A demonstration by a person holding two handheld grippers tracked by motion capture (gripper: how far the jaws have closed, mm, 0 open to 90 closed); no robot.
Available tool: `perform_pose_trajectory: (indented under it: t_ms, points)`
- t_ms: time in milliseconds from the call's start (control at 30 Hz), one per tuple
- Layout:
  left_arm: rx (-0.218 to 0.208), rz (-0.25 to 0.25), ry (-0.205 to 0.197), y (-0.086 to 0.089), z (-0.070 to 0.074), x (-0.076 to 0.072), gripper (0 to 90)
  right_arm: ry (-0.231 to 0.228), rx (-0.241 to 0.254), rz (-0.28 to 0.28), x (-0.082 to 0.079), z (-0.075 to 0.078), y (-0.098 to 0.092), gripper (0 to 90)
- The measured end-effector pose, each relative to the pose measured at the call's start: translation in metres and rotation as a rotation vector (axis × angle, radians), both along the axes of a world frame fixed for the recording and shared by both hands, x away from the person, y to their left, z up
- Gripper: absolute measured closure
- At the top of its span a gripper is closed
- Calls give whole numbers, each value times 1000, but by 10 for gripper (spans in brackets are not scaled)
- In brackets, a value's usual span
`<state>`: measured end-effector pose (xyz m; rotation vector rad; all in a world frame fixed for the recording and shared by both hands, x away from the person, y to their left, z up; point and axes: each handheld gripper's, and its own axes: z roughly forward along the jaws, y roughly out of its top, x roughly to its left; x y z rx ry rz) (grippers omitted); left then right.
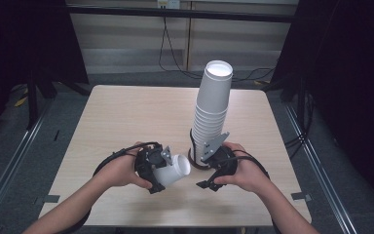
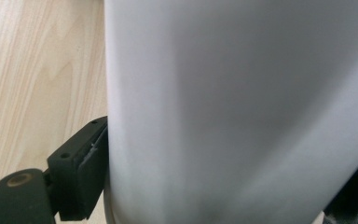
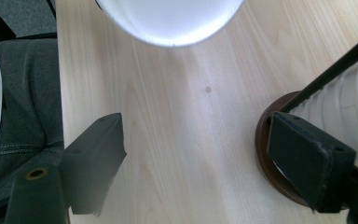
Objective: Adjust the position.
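Observation:
A single white paper cup (image 1: 177, 168) lies on its side in my left gripper (image 1: 161, 171), mouth toward the right. In the left gripper view the cup (image 2: 242, 93) sits between the jaws, the left pad (image 2: 81, 170) pressed on its wall. A tall leaning stack of white cups (image 1: 213, 105) rises from a round brown base (image 1: 194, 163) right of centre. My right gripper (image 1: 202, 170) stands open beside that base. In the right gripper view bare table lies inside the right gripper (image 3: 198, 123), its right pad (image 3: 307, 158) in front of the brown base (image 3: 263, 140) and stack (image 3: 349, 98); the single cup's rim (image 3: 172, 21) is ahead.
The light wooden table (image 1: 126, 117) has both hands near its front edge. The person's dark trousers (image 3: 23, 93) lie past the table edge in the right gripper view. Metal rails and dark floor flank the table; cables (image 1: 168, 48) hang at the back wall.

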<state>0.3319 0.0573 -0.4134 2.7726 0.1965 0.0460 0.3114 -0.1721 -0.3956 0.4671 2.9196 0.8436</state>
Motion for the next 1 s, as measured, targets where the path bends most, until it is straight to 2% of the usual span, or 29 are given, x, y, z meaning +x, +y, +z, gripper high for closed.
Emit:
perform_pose_trajectory:
  t_ms: [33,233,367,433,467,667,733,800,933,1000]
  points:
    - [14,-9,13,-1,1,1,129,-1,-1,6,0,0,1,185]
    - [-3,-13,2,-7,2,-1,129,3,3,26,2,2,7,185]
    - [8,-34,10,-11,3,-1,130,-2,7,37,2,4,10,185]
    - [-3,-34,15,-13,3,-1,130,-6,7,37,2,5,12,185]
    - [7,-37,9,-14,3,-2,130,-3,8,37,2,6,13,185]
    - [15,-56,8,-18,2,-4,130,-5,8,55,1,9,18,186]
    - [13,-56,-5,-20,0,-4,130,11,24,51,1,10,20,186]
    - [11,-59,-8,-22,-1,-4,130,7,21,62,2,12,22,186]
    - [25,-73,-5,-25,-2,-5,130,13,40,72,3,13,25,187]
    - [18,-75,-6,-26,-2,-5,130,14,38,76,3,13,27,188]
